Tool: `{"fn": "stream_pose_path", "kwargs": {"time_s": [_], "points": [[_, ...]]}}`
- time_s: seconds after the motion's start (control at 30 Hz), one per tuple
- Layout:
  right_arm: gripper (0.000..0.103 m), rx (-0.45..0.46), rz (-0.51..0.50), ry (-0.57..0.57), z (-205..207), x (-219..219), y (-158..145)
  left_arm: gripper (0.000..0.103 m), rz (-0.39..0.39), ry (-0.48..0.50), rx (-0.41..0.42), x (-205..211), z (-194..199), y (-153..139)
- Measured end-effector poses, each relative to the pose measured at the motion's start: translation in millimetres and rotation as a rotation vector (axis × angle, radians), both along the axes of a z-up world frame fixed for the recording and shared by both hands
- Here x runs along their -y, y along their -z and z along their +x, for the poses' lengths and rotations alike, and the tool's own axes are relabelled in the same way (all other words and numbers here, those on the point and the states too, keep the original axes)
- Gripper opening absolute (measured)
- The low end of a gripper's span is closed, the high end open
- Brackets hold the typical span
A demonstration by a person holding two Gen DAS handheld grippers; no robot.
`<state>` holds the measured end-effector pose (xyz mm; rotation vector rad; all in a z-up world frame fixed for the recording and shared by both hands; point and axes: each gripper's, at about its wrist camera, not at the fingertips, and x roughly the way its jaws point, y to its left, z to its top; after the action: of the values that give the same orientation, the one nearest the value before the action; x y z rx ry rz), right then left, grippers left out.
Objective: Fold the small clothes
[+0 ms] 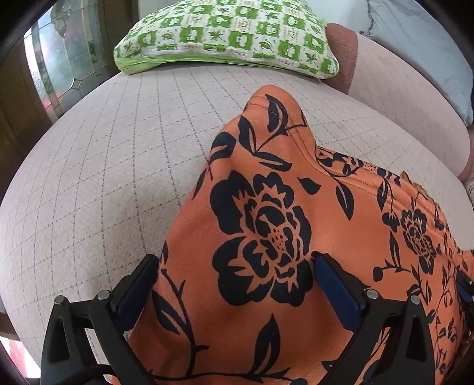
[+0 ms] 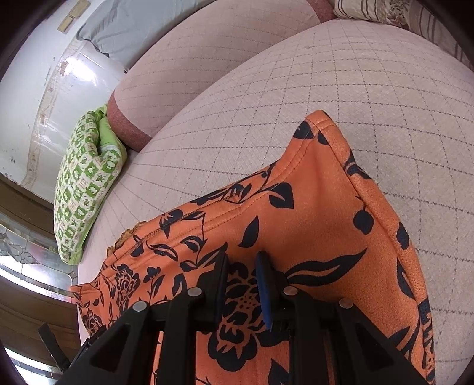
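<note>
We see the orange flowered garment (image 1: 296,213) spread on the pink checked sofa seat (image 1: 112,165). Our left gripper (image 1: 237,263) stands wide apart over it, gripping nothing. Our right gripper (image 2: 243,257) has its jaws narrow; we cannot tell whether they pinch cloth.

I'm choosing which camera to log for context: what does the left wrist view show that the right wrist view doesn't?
Only the left wrist view: the left gripper, jaws wide open over the orange garment, and a wooden door with patterned glass. Only the right wrist view: the right gripper, jaws narrow with cloth between them, a white wall, a striped cushion. Both: the garment, the checked couch, the green pillow, a grey pillow.
</note>
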<state>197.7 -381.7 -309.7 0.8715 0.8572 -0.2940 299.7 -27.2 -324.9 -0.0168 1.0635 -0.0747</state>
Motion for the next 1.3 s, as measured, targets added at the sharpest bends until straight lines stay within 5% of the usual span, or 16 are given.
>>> {"fn": "stream_pose_path", "kwargs": {"time_s": [0.3,0.43,0.67,0.9,1.17,1.3], "points": [[0.023,0.022,0.013,-0.036,-3,2,-2,0.103,-0.018,0.035,-0.035,-6,-1,-7],[0.023,0.046,0.048,-0.026,-18,6,-11,0.103,0.001,-0.024,0.052,-15,-20,-26],[0.028,0.125,-0.066,-0.038,-57,1,-44,0.103,0.041,-0.043,0.196,-25,-62,-55],[0.028,0.175,-0.141,-0.022,-104,4,-66,0.103,0.033,-0.084,0.241,-42,-100,-69],[0.029,0.179,-0.072,-0.126,-158,-31,-58,0.103,-0.022,-0.067,0.179,-56,-139,-60],[0.032,0.064,-0.068,-0.214,-157,-58,-33,0.103,0.068,-0.051,-0.05,-52,-115,-12]]}}
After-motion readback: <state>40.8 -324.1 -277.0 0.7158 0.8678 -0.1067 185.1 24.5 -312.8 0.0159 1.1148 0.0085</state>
